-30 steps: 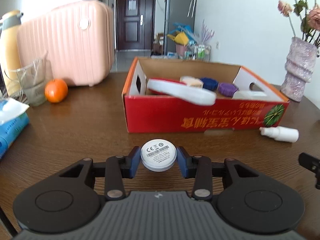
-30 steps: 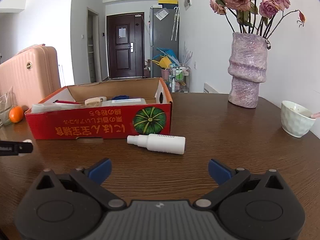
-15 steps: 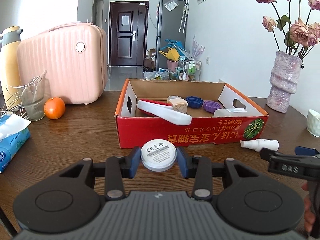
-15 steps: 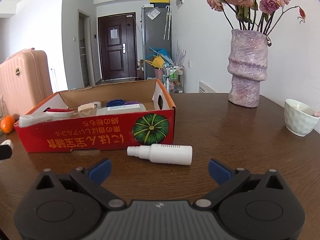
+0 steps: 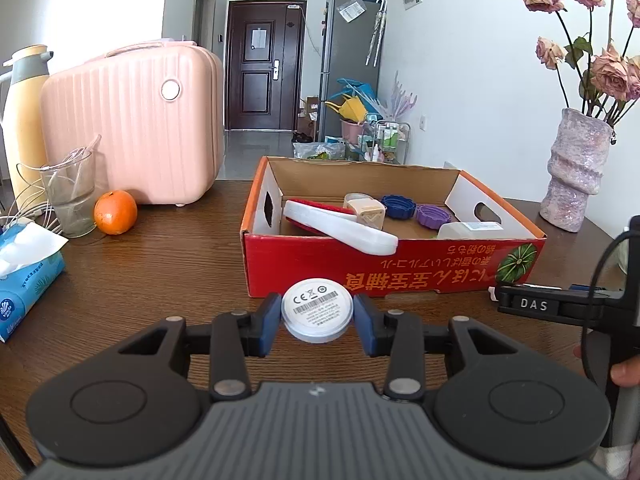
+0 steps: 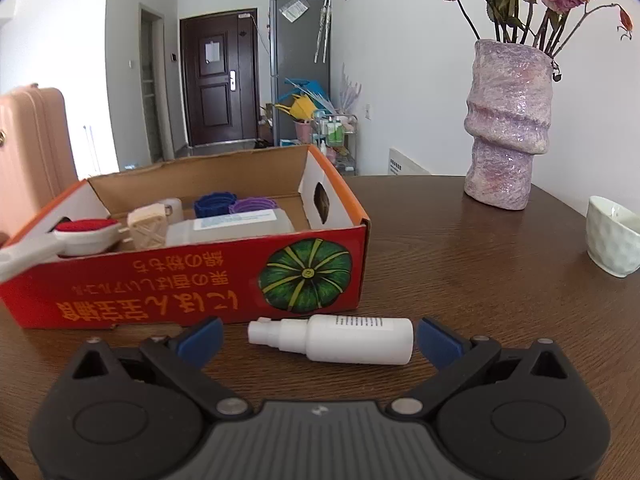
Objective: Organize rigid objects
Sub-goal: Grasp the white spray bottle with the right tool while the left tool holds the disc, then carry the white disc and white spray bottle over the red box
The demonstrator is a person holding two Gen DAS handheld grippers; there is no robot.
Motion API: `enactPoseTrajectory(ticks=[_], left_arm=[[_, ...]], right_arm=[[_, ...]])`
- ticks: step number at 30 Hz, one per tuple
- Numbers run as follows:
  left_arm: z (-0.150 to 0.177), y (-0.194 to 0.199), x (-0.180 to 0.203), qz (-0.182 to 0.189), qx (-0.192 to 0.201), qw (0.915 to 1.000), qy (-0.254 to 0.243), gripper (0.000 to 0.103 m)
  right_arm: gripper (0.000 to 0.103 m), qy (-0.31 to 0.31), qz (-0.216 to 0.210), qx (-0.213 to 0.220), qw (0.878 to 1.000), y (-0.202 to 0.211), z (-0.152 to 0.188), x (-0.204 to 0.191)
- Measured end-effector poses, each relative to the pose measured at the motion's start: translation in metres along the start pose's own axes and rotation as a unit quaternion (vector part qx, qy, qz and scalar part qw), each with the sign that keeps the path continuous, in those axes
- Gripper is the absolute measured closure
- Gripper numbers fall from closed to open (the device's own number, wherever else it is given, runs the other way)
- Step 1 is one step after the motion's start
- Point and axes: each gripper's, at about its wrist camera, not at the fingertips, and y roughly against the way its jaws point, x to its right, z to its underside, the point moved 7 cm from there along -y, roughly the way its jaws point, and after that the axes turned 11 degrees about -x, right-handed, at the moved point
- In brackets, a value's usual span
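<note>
A white round puck (image 5: 317, 309), its flat face printed with a barcode and small marks, sits clamped between the blue pads of the left gripper (image 5: 317, 316), held above the brown wooden table (image 5: 168, 264) just near of the red cardboard box (image 5: 400, 272). A white spray bottle (image 6: 340, 339) lies on its side on the table close against the box's near wall, nozzle to the left; the right gripper (image 6: 318, 334) has its jaws spread wide on either side of the bottle, pads clear of it. Inside the box lie a white-handled brush with a red pad (image 5: 340, 228), a beige block (image 5: 370, 212), a blue cap (image 5: 398, 205), a purple cap (image 5: 433, 215) and a translucent container (image 6: 230, 226). Left of the box stand an orange (image 5: 115, 212), a glass (image 5: 72, 196), a pink suitcase (image 5: 136, 128) and a blue tissue pack (image 5: 28, 276). To the right are a lilac vase of roses (image 6: 508, 128) and a white cup (image 6: 612, 240).
</note>
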Motion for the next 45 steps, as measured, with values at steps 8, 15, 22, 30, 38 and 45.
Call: enactPoseTrajectory(ticks=[8, 15, 22, 30, 38, 45], left_arm=[[0.000, -0.002, -0.001, 0.001, -0.003, 1.0000, 0.000, 0.063], [0.001, -0.004, -0.001, 0.000, -0.006, 1.0000, -0.002, 0.063], [0.001, -0.004, 0.000, 0.000, -0.003, 1.0000, -0.004, 0.063], [0.001, -0.002, 0.000, 0.001, 0.000, 1.0000, -0.004, 0.063], [0.000, 0.001, 0.000, 0.000, 0.005, 1.0000, -0.003, 0.063], [-0.003, 0.008, 0.000, -0.002, 0.017, 0.9999, -0.003, 0.063]], right_arm=[[0.000, -0.003, 0.014, -0.032, 0.999, -0.025, -0.008, 0.006], [0.005, -0.017, 0.002, -0.049, 0.999, -0.039, -0.009, 0.015], [0.005, -0.018, -0.004, -0.032, 0.999, -0.029, -0.009, 0.017], [0.005, -0.022, -0.014, 0.011, 1.000, -0.006, -0.011, 0.020], [0.005, -0.017, -0.037, 0.061, 0.997, 0.030, -0.006, 0.019], [0.005, -0.012, -0.061, 0.096, 0.993, 0.061, 0.001, 0.016]])
